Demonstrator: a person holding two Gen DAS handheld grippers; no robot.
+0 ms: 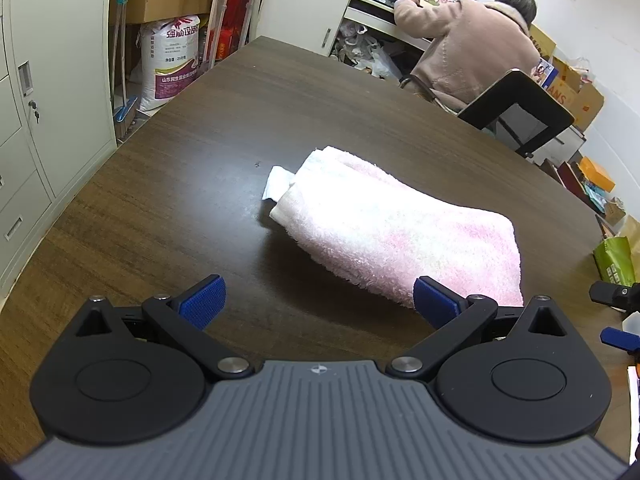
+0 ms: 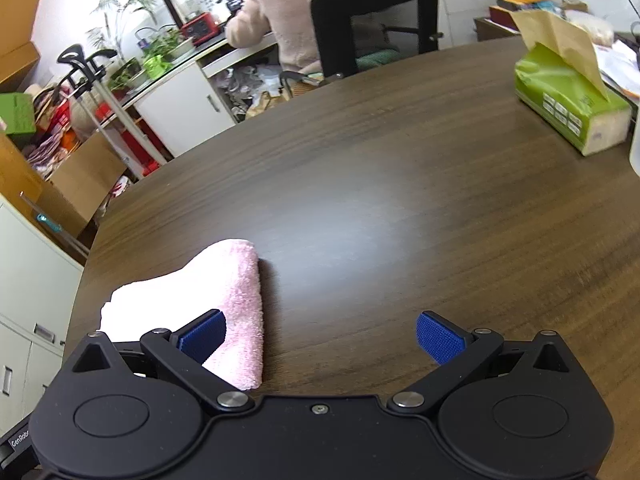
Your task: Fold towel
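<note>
A pink and white towel point(image 1: 384, 224) lies folded into a thick bundle on the dark wooden table point(image 1: 200, 184), a white label sticking out at its far left end. My left gripper point(image 1: 318, 304) hovers open just in front of the bundle, its right blue pad close to the towel's near corner, nothing between the pads. In the right wrist view the same towel point(image 2: 236, 300) lies at the lower left. My right gripper point(image 2: 320, 336) stands wide open to the right of it, its left pad in front of the towel's edge, bare table between the fingers.
A green tissue pack point(image 2: 568, 108) sits at the table's far right. A person in a pink coat point(image 1: 468, 44) sits on a black chair point(image 1: 520, 108) at a desk beyond the table. Grey cabinets point(image 1: 48, 92) and boxes stand at the left. The other gripper's tip point(image 1: 616, 292) shows at the right edge.
</note>
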